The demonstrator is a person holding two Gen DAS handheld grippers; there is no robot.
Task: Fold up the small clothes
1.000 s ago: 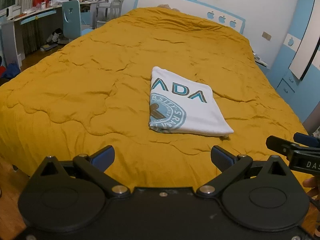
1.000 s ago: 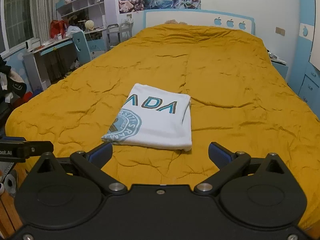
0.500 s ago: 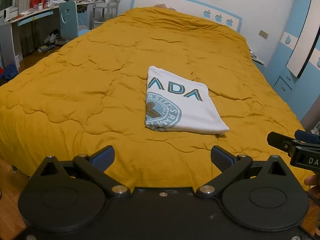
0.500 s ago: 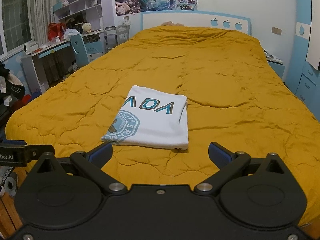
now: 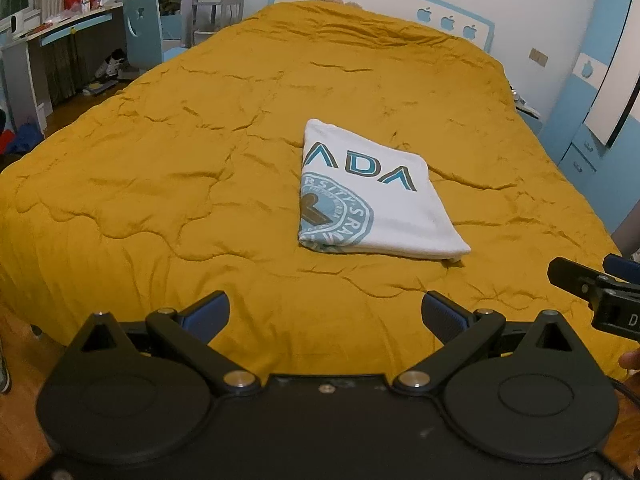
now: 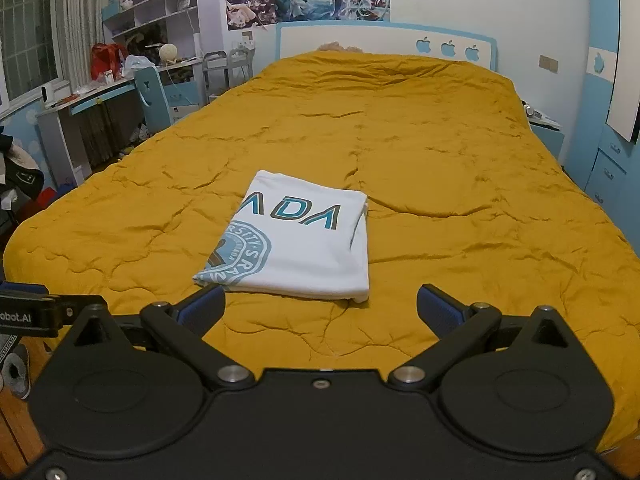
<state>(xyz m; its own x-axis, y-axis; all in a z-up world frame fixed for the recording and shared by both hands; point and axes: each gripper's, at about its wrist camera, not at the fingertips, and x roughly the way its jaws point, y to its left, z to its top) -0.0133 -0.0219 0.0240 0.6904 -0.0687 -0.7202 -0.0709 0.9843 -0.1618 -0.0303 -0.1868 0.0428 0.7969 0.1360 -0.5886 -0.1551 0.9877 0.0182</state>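
A white T-shirt (image 5: pixel 368 196) with teal letters and a round emblem lies folded into a flat rectangle on the mustard quilt (image 5: pixel 200 168) of the bed. The right wrist view has the T-shirt (image 6: pixel 296 240) just beyond its fingers. My left gripper (image 5: pixel 326 314) hovers open over the foot of the bed, short of the shirt, holding nothing. My right gripper (image 6: pixel 320 308) is open too, empty, with its left fingertip (image 6: pixel 202 308) near the shirt's front corner. Each gripper shows at the side edge of the other's view.
A blue-and-white headboard (image 6: pixel 384 44) closes the far end of the bed. A cluttered desk (image 6: pixel 100 92) and a blue chair (image 6: pixel 154 96) stand at the left. Blue drawers (image 6: pixel 608 168) and a nightstand (image 6: pixel 544 128) line the right. Wooden floor (image 5: pixel 16 336) runs along the near bed edge.
Both grippers have drifted slightly, so the shirt shifts a little in each view. The shirt itself has not moved and both grippers stay open.
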